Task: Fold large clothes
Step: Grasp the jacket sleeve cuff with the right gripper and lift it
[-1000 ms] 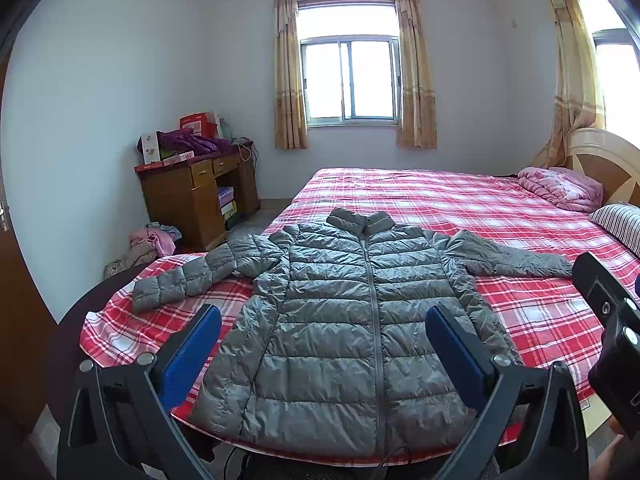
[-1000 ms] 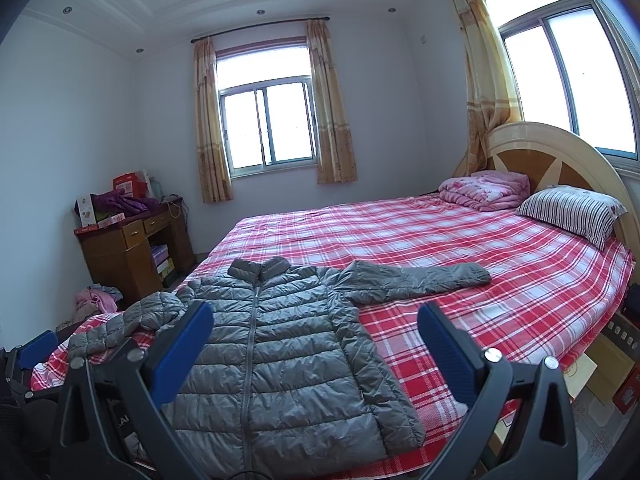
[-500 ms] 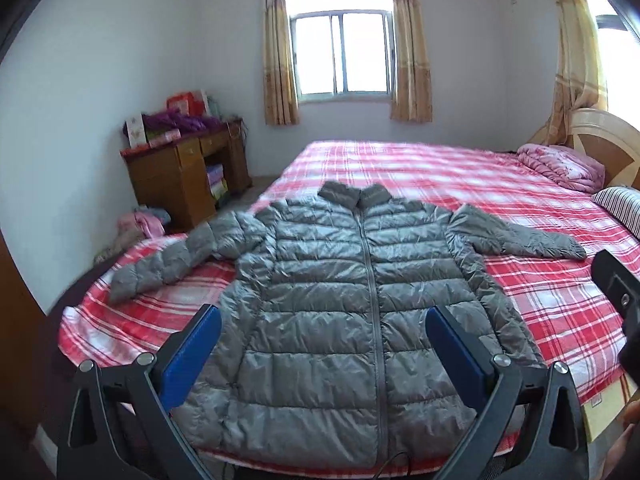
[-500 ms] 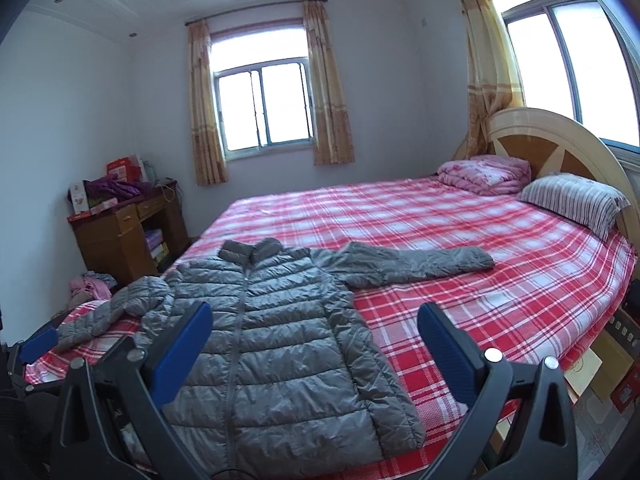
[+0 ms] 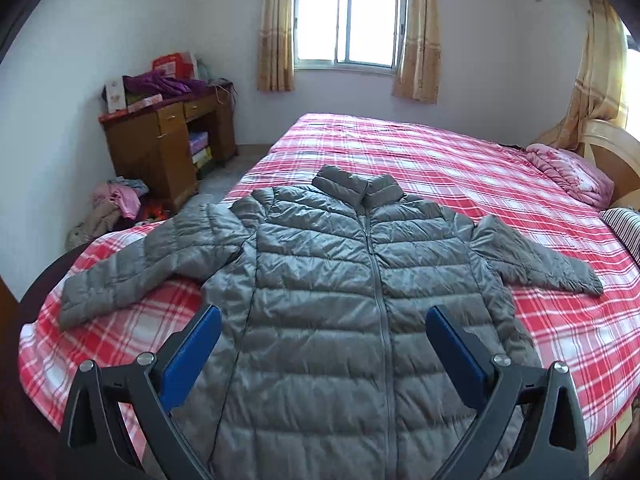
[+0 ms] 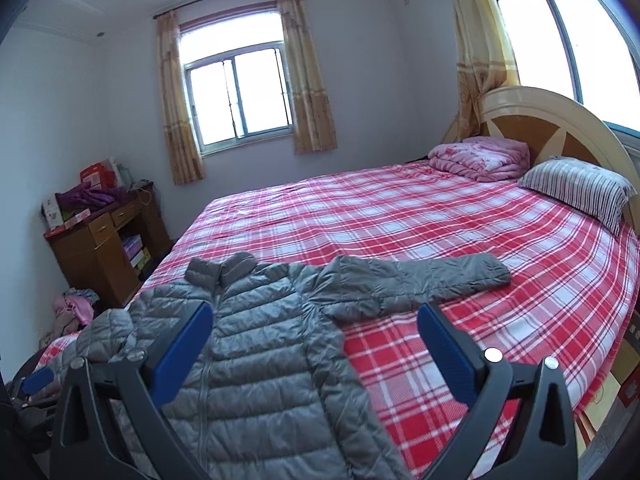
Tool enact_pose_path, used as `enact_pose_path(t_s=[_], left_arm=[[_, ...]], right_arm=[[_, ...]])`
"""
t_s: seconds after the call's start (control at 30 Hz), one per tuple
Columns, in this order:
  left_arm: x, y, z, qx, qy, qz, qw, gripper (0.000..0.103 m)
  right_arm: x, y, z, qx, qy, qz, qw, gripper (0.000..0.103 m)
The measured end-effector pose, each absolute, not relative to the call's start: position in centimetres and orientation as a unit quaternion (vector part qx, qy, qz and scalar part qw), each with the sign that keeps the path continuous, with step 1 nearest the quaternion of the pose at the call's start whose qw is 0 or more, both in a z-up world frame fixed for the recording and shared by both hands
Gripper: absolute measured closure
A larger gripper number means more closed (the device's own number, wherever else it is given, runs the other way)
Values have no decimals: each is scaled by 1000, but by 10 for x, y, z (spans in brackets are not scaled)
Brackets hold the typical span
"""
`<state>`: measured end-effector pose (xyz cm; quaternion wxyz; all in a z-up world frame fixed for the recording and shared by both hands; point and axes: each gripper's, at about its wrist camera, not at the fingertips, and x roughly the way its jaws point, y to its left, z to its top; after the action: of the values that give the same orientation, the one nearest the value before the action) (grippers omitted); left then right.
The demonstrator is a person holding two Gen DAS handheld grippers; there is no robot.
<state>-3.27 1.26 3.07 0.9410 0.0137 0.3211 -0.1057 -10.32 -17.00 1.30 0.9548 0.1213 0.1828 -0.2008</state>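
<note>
A grey quilted puffer jacket (image 5: 352, 280) lies flat, front up and zipped, on the near part of a bed with a red plaid sheet (image 5: 440, 160). Both sleeves are spread out to the sides. My left gripper (image 5: 322, 320) is open and empty, held above the jacket's lower body. My right gripper (image 6: 314, 320) is open and empty, above the jacket's right side, with the right sleeve (image 6: 424, 276) lying just beyond it. The jacket (image 6: 256, 340) fills the lower left of the right wrist view. The left gripper's blue pad (image 6: 38, 380) shows at the far left there.
A folded pink quilt (image 6: 480, 158) and a striped pillow (image 6: 576, 186) lie by the headboard. A wooden desk (image 5: 168, 148) with clutter stands by the left wall, with a pile of clothes (image 5: 116, 208) on the floor. A window with curtains (image 5: 348, 24) is behind.
Both grippers have moved forward over the bed and tilted down toward the jacket. The jacket has not moved. Both stay open.
</note>
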Motion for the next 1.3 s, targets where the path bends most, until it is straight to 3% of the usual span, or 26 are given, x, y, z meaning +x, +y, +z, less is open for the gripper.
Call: enact_pose_path(t_s=[0.1,0.3,0.47,0.53,0.7,0.83,0.97,1.0,1.1,1.3], left_arm=[[1,16,16,18,333,-119,935,1],[73,41,-11,1,345,-104,933,1],[117,67,-44,-1,353,-58,934,1],[128,76,-59,-3,355,-38,934,1],[137,91,-82,-22,349,-10,937,1],[141,99,-106,-25,361,17,932,1],[144,102,-128,-44,393,24,918,1],[143,100,-127,-36,389,27,920,1],[142,97,-129,-30,393,28,919,1],[141,95,-131,-23,395,28,918,1]], right_arm=[[-89,-198,7,133,188,-222,948,1],[-64,-296,-38,216,236,-279,906,33],[-83,-430,-99,413,195,-344,820,34],[-82,-464,-121,449,202,-350,797,41],[-75,-526,-166,502,213,-383,746,46],[-53,-545,-166,498,201,-382,752,46],[-24,-545,-170,466,237,-391,757,46],[-19,-541,-168,449,248,-398,761,49],[-16,-536,-169,419,269,-408,765,86],[-19,-540,-151,377,284,-384,793,96]])
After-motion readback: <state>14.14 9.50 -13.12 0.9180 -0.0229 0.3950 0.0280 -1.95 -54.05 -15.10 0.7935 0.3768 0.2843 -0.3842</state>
